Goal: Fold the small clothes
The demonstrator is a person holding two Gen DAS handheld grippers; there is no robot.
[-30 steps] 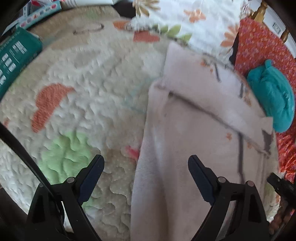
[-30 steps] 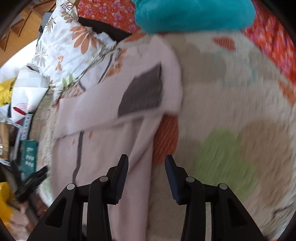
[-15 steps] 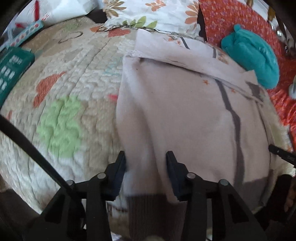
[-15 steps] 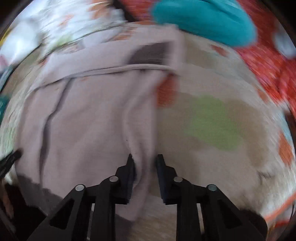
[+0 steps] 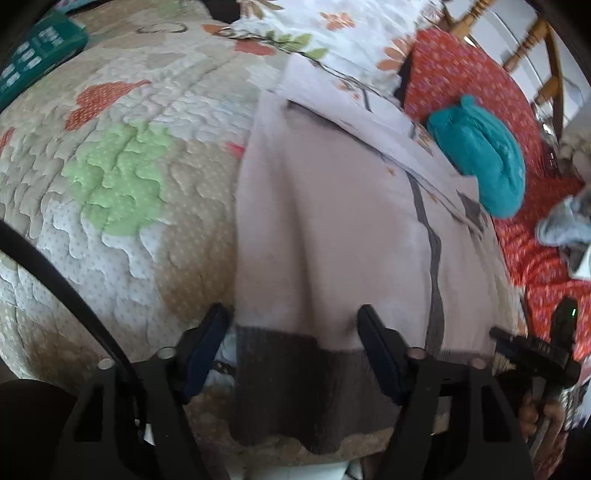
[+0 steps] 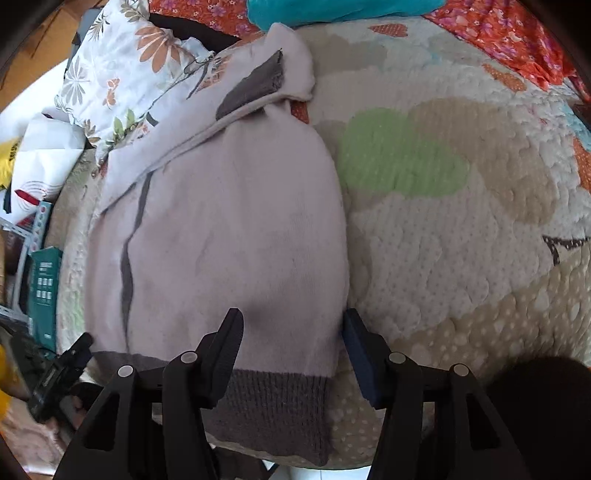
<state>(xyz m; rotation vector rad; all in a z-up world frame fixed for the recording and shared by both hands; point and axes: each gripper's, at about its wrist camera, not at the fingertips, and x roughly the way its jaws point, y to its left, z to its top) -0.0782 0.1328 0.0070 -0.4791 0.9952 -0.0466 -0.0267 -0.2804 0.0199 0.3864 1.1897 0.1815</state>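
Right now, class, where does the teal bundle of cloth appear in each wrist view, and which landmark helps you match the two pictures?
Left wrist: the teal bundle lies upper right, beside the sweater's far corner.
Right wrist: the teal bundle lies at the top edge, partly cut off.
Shared landmark: the sweater's dark grey hem, nearest both cameras.

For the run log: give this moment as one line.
task: fold small clothes | left gripper: open | right gripper: open | sweater: flat on quilt, hem toward grippers
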